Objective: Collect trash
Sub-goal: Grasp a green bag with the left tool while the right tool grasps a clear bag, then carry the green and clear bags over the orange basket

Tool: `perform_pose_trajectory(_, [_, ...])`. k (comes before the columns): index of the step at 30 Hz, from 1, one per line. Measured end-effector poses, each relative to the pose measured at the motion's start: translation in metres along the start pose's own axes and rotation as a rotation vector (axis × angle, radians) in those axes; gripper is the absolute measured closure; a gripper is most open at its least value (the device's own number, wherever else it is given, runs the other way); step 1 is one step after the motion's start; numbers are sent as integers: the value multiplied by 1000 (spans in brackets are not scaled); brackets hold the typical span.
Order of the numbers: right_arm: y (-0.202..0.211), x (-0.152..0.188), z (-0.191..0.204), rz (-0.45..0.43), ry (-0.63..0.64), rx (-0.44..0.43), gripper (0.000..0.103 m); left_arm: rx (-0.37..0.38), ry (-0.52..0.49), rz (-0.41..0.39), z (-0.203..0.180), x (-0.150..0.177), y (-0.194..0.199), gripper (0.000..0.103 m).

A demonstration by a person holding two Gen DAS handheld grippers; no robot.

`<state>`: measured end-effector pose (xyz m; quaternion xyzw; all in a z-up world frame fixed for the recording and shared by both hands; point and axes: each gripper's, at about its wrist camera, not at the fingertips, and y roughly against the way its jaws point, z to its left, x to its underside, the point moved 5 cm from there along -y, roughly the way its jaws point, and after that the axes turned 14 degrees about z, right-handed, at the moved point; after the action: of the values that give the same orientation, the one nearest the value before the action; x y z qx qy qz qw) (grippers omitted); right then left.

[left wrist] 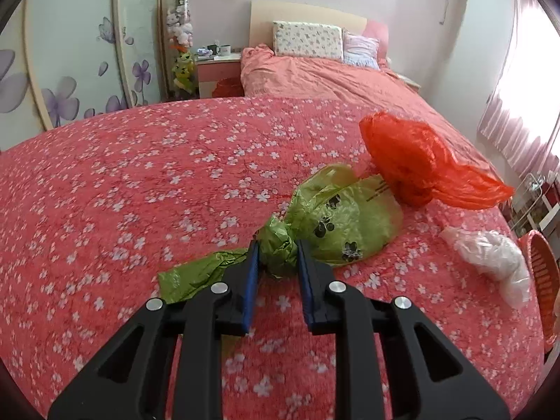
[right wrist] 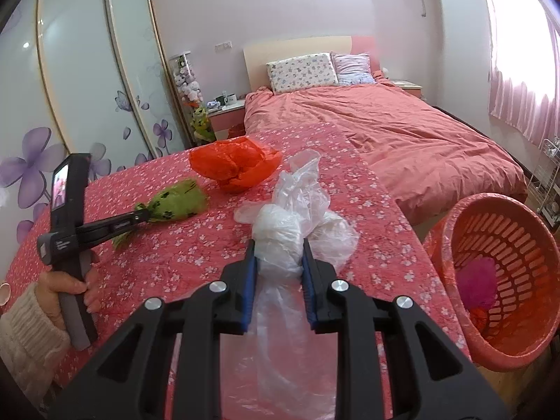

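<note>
A green paw-print trash bag (left wrist: 336, 217) lies on the red floral bedspread (left wrist: 140, 192). My left gripper (left wrist: 278, 255) has its jaws around the bag's knotted neck, touching it on both sides. An orange bag (left wrist: 413, 161) lies just behind it, and a clear plastic bag (left wrist: 490, 259) lies to the right. In the right wrist view my right gripper (right wrist: 278, 255) has its jaws closed on the clear bag (right wrist: 290, 224). The green bag (right wrist: 175, 199) and orange bag (right wrist: 231, 164) lie to the left, with the left gripper (right wrist: 140, 215) at the green bag.
A red slatted laundry basket (right wrist: 504, 238) stands at the bed's right edge with pink and red trash inside. A pink duvet (right wrist: 402, 129) and pillows fill the far bed. A wardrobe (right wrist: 87, 70) stands to the left, a nightstand (right wrist: 227, 112) beyond.
</note>
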<state>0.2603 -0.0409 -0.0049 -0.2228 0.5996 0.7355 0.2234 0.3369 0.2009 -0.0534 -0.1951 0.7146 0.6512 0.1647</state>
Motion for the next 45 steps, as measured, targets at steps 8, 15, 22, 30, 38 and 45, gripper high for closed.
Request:
perform_pose_trajectory(8, [22,-3,-17,-49,-39,14,79,-26,-27,-56,-19,6,33,82])
perform_pose_trajectory(15, [39,-2,-33,-80,-60,33,79,24,-50,-78,-43,18,54,82])
perform_pose_trajectory(22, [50,0,-54,-109,-99,45,79,69,-92,-93,-74,23,69,82])
perform_pose_trajectory(30, [65,7,-86,-145,-160,80,79,127,-135,-105,-109,30,80,82])
perform_pose_trajectory(38, [75,15,-119,-168,-199,140,79,194,-186,-101,-154,36,84,82])
perform_pose_trajectory(45, [81,22,-157,-180,-235,207,79,226,-240,-102,-203,41,79,82])
